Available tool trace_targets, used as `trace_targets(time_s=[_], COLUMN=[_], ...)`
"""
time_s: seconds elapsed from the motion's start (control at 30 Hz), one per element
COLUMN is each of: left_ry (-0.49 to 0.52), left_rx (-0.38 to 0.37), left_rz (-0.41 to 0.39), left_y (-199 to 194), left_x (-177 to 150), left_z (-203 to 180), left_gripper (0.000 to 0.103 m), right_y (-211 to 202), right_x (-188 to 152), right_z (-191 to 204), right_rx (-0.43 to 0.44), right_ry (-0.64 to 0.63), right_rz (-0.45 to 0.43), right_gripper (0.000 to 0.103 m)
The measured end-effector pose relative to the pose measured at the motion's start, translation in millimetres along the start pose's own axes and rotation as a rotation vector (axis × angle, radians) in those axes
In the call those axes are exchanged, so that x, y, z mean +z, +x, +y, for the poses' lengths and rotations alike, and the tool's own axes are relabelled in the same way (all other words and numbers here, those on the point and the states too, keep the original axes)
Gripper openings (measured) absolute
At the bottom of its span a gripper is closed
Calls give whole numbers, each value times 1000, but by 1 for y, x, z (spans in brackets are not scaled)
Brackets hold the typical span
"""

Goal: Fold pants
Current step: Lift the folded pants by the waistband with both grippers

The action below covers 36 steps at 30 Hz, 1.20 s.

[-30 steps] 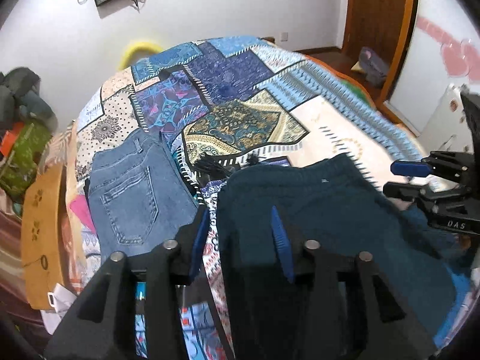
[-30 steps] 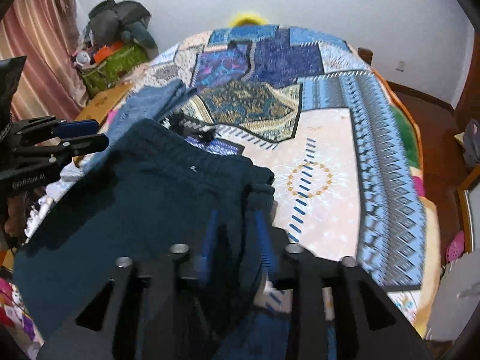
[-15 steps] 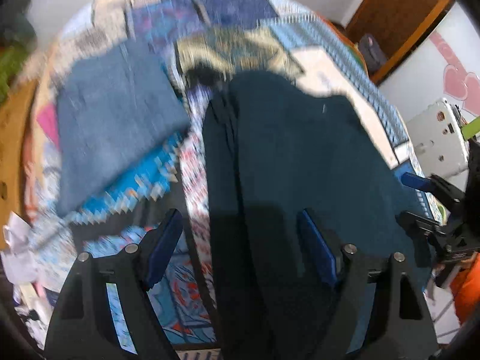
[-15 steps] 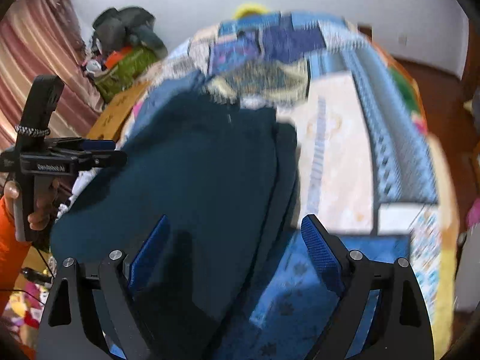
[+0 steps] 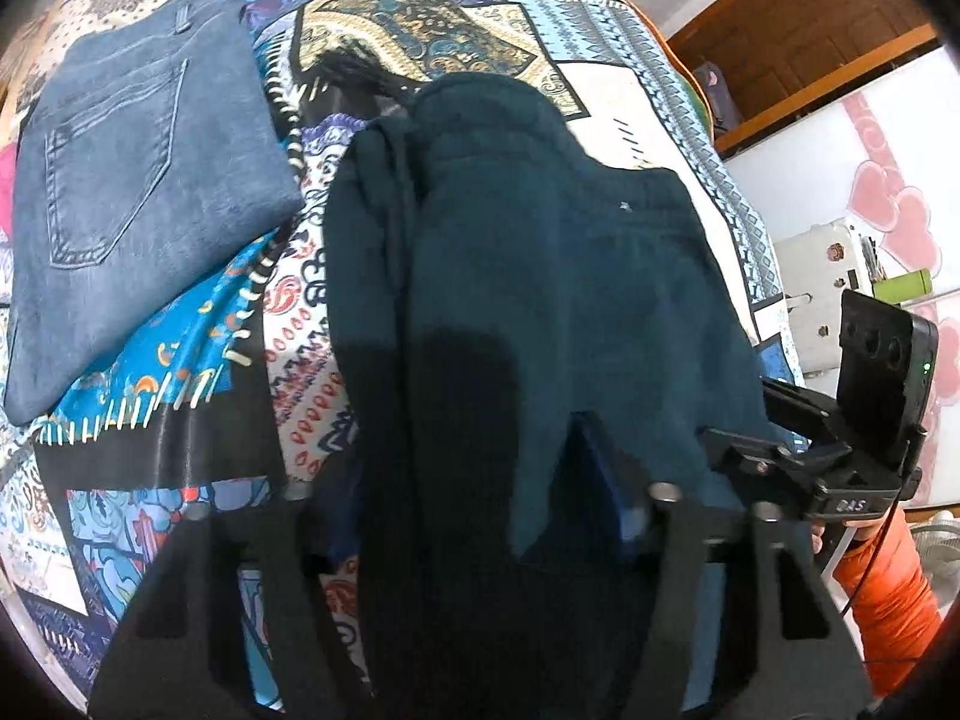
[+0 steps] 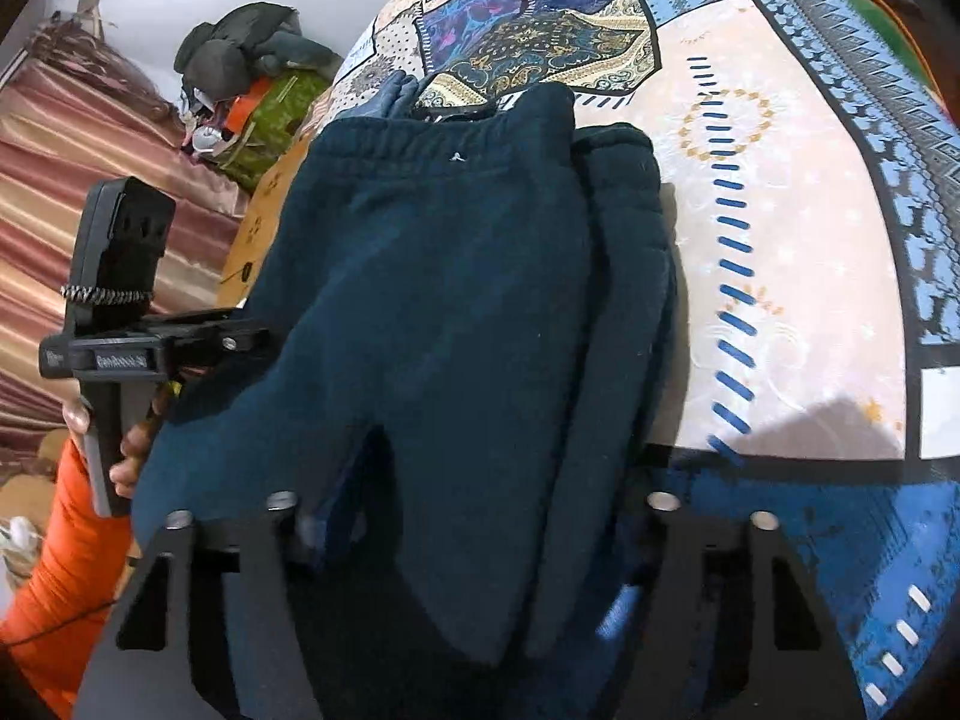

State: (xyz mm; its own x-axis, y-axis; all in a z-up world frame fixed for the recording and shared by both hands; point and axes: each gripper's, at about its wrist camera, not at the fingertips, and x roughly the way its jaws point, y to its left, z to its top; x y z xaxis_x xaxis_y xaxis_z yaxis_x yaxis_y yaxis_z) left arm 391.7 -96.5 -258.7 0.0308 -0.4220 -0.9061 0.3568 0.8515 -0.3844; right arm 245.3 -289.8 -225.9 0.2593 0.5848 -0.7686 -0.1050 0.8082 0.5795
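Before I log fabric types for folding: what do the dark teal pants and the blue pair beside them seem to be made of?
The dark teal pants look like soft matte fleece or sweatshirt knit: fuzzy surface, gathered elastic waistband. The blue pair looks like denim: faded wash, stitched patch pocket, contrast seams. Exact fibre content cannot be told.
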Motion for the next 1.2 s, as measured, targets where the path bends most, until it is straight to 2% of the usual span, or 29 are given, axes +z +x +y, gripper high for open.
trace_targets(time_s=[0.1, 0.27, 0.37, 0.57, 0.87, 1.03, 1.2], left_ry=[29, 74, 89, 106, 78, -4, -72], left_rx=[38, 66, 71, 93, 211, 217, 259], left_rz=[-26, -80, -135, -316, -560, -629, -630], left_y=[-6, -25, -46, -113, -210, -235, -229], left_x=[-3, -11, -20, -24, -1, 15, 38], left_z=[-9, -19, -21, -24, 4, 45, 88], left_gripper=[49, 34, 30, 27, 26, 26, 26], right_y=[-6, -21, -30, -56, -64, -38, 4], right_x=[2, 3, 10, 35, 96, 129, 154], right_z=[9, 33, 49, 87, 156, 182, 191], right_rx=[-30, -79, -91, -91, -56, -31, -26], right_ry=[-39, -137, -193, -291, -415, -440, -450], right_rz=[-19, -78, -110, -228, -349, -357, -320], right_gripper=[34, 24, 23, 21, 21, 21, 21])
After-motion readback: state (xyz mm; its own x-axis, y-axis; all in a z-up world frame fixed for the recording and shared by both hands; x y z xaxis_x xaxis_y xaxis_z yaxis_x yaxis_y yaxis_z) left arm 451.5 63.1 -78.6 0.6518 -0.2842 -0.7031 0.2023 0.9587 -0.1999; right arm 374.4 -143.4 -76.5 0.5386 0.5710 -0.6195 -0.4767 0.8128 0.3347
